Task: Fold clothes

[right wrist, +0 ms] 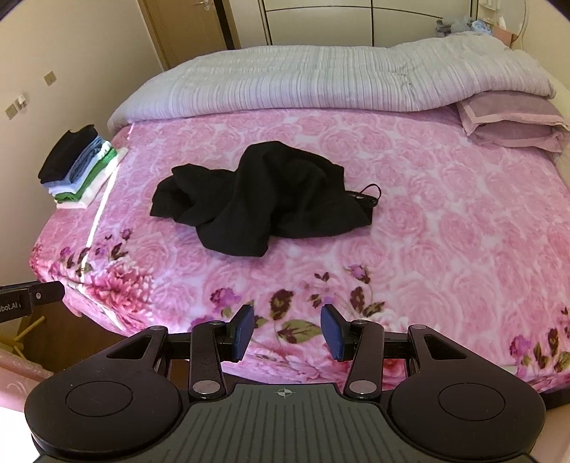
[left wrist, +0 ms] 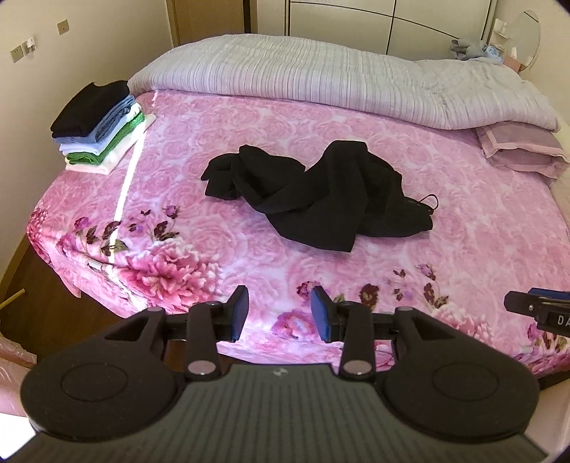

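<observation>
Left wrist: both grippers' jaws gape, empty, short of black garment (left wrist: 320, 199).

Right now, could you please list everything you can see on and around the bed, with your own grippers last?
Crumpled garment: one, black, middle of the bed, unfolded, a thin black cord at its right edge.
Folded stack: one pile, black on top, then blue, pale, green and white layers, far left corner of the bed.
Bedspread: one, pink with a rose print, covering the bed.
Quilt: one, pale grey-lilac, ribbed, bunched along the far side.
Pillow: one, mauve, far right, partly under the quilt.
Door: one, tan, behind the bed.
Left gripper: one, black with blue pads, open, over the near edge.
Right gripper: one, same colours, open, over the near edge.
</observation>
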`<state>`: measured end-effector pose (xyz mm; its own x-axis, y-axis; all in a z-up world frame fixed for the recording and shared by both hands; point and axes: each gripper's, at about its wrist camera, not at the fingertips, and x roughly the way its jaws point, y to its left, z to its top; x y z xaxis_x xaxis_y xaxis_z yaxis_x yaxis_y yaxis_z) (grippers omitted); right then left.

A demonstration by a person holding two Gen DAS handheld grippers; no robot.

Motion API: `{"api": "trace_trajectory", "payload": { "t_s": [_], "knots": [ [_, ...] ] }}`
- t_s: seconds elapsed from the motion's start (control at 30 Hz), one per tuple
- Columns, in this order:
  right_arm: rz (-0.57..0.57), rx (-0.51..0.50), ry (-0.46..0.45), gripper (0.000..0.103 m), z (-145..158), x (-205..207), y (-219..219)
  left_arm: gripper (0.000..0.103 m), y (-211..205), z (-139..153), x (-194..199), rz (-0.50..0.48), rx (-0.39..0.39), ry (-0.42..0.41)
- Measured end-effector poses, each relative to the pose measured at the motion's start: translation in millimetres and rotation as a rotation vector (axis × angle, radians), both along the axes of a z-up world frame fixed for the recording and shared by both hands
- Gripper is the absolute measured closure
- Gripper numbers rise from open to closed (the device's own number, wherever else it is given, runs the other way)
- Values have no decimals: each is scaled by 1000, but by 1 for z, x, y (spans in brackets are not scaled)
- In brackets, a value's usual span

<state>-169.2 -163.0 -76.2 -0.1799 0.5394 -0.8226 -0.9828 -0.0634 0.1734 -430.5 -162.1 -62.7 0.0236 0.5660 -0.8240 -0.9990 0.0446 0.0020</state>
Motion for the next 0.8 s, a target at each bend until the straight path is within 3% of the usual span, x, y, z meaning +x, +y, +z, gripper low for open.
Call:
{"api": "trace_trajectory", "payload": {
  "t_s": [0.4,0.8],
  "knots": [
    [-14,10,9,57,4,9,-9,67,-11,6,9,-5,26,3],
    [-16,-7,11,57,-4,2,28,66,30,-6,-2,3,3,-16]
  ]
}}
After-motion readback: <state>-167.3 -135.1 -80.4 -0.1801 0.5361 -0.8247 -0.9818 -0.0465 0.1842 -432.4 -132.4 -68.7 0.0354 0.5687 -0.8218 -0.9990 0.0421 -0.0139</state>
